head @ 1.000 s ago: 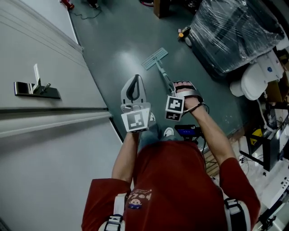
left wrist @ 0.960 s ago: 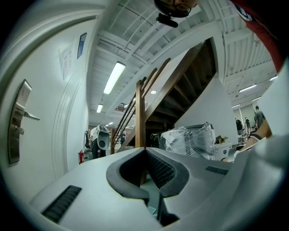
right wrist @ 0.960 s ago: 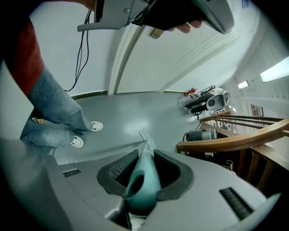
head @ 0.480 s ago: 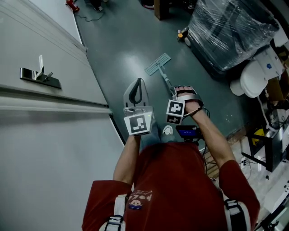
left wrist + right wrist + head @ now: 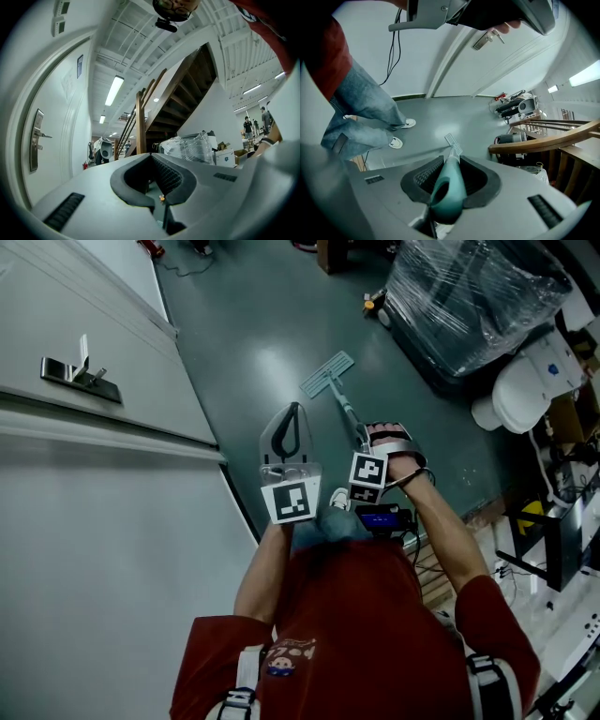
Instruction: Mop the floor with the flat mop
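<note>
The flat mop's pale head [image 5: 327, 374] lies on the grey-green floor ahead of me, and its green handle [image 5: 349, 412] slants back to my right gripper [image 5: 367, 432]. That gripper is shut on the handle. In the right gripper view the green handle [image 5: 447, 187] sits between the dark pads, with the mop head [image 5: 453, 142] small on the floor beyond. My left gripper [image 5: 292, 410] hangs beside it, to the left, with its jaws shut and nothing between them. The left gripper [image 5: 151, 157] points out across the room, apart from the mop.
A white door [image 5: 112, 474] with a metal lever handle [image 5: 80, 376] fills the left side. A plastic-wrapped pallet load [image 5: 478, 296] and white tubs [image 5: 520, 395] stand at the right. My shoes [image 5: 339, 499] are just below the grippers. A wooden staircase [image 5: 140, 126] rises ahead.
Both grippers have drifted slightly lower in the head view, and the mop head with them. The right gripper stays shut on the handle and the left stays shut on nothing.
</note>
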Available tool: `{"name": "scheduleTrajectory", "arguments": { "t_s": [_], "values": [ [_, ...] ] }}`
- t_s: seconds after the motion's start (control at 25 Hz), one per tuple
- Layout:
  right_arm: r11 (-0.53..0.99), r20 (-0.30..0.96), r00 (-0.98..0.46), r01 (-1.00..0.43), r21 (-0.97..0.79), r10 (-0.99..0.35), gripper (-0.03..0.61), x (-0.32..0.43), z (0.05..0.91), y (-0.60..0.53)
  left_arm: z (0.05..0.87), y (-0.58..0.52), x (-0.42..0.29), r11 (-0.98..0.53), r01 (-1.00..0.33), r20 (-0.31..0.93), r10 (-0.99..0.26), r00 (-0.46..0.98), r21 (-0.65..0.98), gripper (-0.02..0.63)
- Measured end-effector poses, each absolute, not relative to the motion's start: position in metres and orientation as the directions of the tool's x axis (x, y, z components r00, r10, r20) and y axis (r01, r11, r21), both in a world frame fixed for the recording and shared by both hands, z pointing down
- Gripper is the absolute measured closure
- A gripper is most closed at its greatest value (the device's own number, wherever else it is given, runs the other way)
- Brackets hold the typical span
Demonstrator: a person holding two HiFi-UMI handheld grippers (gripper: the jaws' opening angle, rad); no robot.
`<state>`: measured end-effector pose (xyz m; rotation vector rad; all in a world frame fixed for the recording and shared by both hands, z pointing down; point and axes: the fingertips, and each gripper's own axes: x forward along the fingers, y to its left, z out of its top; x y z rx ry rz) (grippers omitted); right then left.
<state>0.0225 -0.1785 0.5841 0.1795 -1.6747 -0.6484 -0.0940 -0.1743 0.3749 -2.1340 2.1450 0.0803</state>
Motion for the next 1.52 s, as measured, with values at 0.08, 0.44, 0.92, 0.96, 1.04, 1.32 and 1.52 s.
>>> {"name": "scheduleTrajectory", "arguments": {
  "t_s": [0.08, 0.44, 0.92, 0.96, 1.04, 1.32, 1.52],
  "values": [
    [0.832, 0.857, -0.219, 0.223, 0.509, -0.466, 0.46, 0.026, 0.583, -0.169, 0.37, -0.166, -0.091, 0.005, -0.999, -0.136, -0.991, 0.0, -0.04, 0.598],
    [0.839, 0.859, -0.177, 0.192, 0.509, -0.481, 0.46, 0.039, 0.581, -0.123, 0.369, -0.129, -0.088, -0.025, -0.999, -0.158, -0.987, 0.029, -0.031, 0.598],
    [0.859, 0.873, -0.114, 0.157, 0.487, -0.474, 0.46, 0.028, 0.58, -0.019, 0.38, -0.027, -0.103, -0.048, -0.999, -0.16, -0.986, 0.048, -0.004, 0.598],
    [0.864, 0.877, -0.107, 0.151, 0.48, -0.469, 0.46, 0.028, 0.579, -0.008, 0.38, -0.018, -0.103, -0.052, -0.999, -0.16, -0.986, 0.052, -0.005, 0.598],
    [0.869, 0.88, -0.097, 0.141, 0.475, -0.465, 0.46, 0.031, 0.578, 0.011, 0.381, -0.003, -0.1, -0.061, -0.998, -0.16, -0.985, 0.061, -0.009, 0.598],
    [0.879, 0.885, -0.064, 0.107, 0.465, -0.461, 0.46, 0.033, 0.574, 0.064, 0.384, 0.041, -0.095, -0.099, -0.995, -0.159, -0.982, 0.099, -0.005, 0.598],
    [0.887, 0.891, -0.05, 0.088, 0.453, -0.45, 0.46, 0.038, 0.567, 0.096, 0.387, 0.061, -0.086, -0.121, -0.993, -0.158, -0.98, 0.12, 0.0, 0.598]
  ]
}}
